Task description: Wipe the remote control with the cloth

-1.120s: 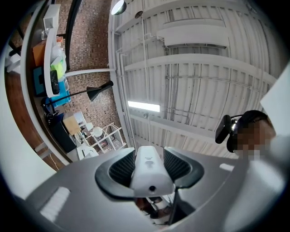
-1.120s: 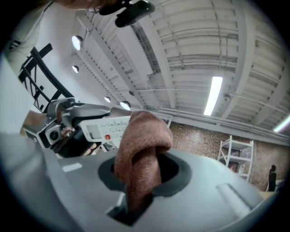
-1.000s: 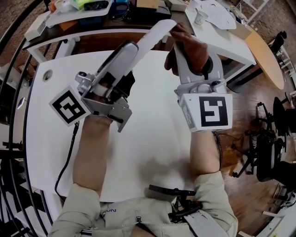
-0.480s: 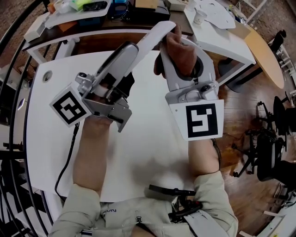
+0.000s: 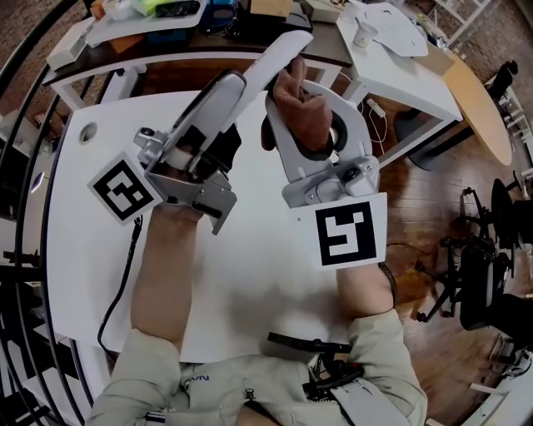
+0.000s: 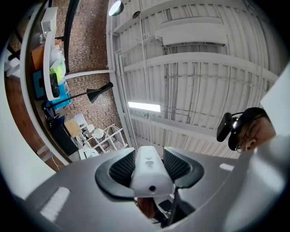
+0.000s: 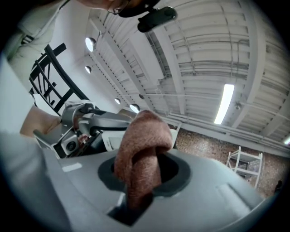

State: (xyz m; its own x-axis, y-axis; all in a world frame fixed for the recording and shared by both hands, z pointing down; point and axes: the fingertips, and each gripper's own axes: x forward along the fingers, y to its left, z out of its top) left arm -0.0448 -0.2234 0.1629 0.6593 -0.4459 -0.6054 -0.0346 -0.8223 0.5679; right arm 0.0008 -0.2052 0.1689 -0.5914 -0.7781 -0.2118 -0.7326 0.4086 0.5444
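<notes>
A long white remote control (image 5: 279, 56) is raised above the table, slanting up and to the right. My left gripper (image 5: 237, 83) is shut on its near end. In the left gripper view the remote (image 6: 148, 170) sits pinched between the two dark pads (image 6: 121, 168). My right gripper (image 5: 301, 96) is shut on a brown cloth (image 5: 301, 116) and holds it right beside the remote's far half, seemingly touching it. The right gripper view shows the folded cloth (image 7: 140, 149) bulging out of the jaws, with the left gripper (image 7: 81, 122) behind it.
Both arms are over a white table (image 5: 266, 274) with a black cable (image 5: 125, 274) on its left. A black device (image 5: 304, 343) lies at the near edge. Cluttered desks (image 5: 150, 17) stand behind, with a wooden table (image 5: 479, 100) and a chair (image 5: 483, 266) to the right.
My right gripper has carried the cloth leftwards, closer to the remote, and has rolled a little. The left gripper and the remote have stayed put.
</notes>
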